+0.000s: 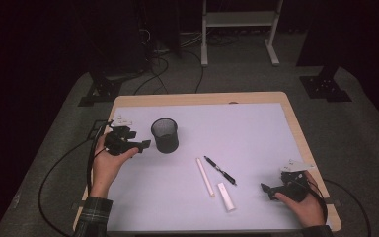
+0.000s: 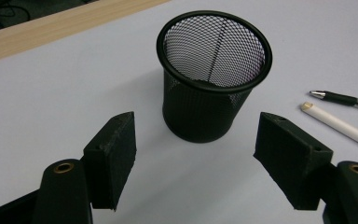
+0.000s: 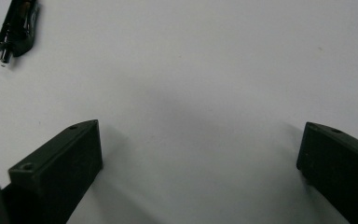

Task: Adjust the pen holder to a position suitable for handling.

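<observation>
A black mesh cup (image 1: 165, 135) stands upright on the white mat (image 1: 256, 128), left of centre. My left gripper (image 1: 144, 145) is held just to its left, pointing at it. In the left gripper view the jaws stand wide apart with the cup (image 2: 213, 74) a little beyond them, untouched, so my left gripper (image 2: 196, 120) is open. A black pen (image 1: 220, 170), a long white stick (image 1: 205, 177) and a short white bar (image 1: 226, 196) lie near the middle front. My right gripper (image 1: 267, 190) rests at the front right, open over bare mat (image 3: 200, 126), with the pen's end (image 3: 17, 25) ahead of it.
The table's wooden edge (image 1: 197, 98) frames the mat. Small white pieces (image 1: 124, 120) lie at the back left corner, and a white tag (image 1: 296, 165) sits by the right hand. Cables trail off both table sides. Dark stand feet (image 1: 328, 86) and a white rack (image 1: 239, 29) stand on the floor behind.
</observation>
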`<state>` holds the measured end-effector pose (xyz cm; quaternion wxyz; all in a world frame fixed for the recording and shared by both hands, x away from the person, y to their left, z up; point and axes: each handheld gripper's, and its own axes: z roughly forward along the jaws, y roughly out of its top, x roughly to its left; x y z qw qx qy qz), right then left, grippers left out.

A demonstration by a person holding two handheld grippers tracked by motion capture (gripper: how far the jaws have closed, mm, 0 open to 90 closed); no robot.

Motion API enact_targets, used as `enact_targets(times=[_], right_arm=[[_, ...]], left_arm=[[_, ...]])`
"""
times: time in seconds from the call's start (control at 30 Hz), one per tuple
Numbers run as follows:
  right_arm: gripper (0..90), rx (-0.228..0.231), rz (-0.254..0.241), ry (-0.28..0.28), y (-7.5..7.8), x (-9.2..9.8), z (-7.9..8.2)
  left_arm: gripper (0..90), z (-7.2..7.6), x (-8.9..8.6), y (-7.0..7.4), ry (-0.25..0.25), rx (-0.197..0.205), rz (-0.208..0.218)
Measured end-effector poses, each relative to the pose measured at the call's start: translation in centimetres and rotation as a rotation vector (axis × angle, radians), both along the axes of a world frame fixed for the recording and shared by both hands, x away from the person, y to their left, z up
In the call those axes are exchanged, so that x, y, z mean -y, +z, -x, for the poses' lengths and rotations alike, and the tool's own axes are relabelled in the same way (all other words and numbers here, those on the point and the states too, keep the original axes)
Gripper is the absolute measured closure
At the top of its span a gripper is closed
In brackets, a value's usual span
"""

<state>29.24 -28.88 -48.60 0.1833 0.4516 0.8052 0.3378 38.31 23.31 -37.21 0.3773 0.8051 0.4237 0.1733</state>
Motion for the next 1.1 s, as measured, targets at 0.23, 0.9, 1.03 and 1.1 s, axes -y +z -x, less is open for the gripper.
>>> enact_targets(times=[0.23, 0.9, 1.03, 1.1], right_arm=[[0.0, 0.000, -0.001, 0.000, 0.0, 0.0, 0.0], [0.0, -0.001, -0.002, -0.001, 0.0, 0.0, 0.0], [0.0, 0.000, -0.001, 0.000, 0.0, 0.0, 0.0], [0.0, 0.000, -0.002, 0.000, 0.0, 0.0, 0.0]], left_arm=[[28.9, -0.9, 0.4, 0.4, 0.006, -0.003, -0.003], [37.1, -4.0, 1.9, 1.4, 0.002, -0.032, -0.052], [37.8, -4.7, 2.2, 1.2, 0.001, -0.041, -0.057], [38.4, -5.0, 2.4, 1.2, 0.000, -0.043, -0.056]])
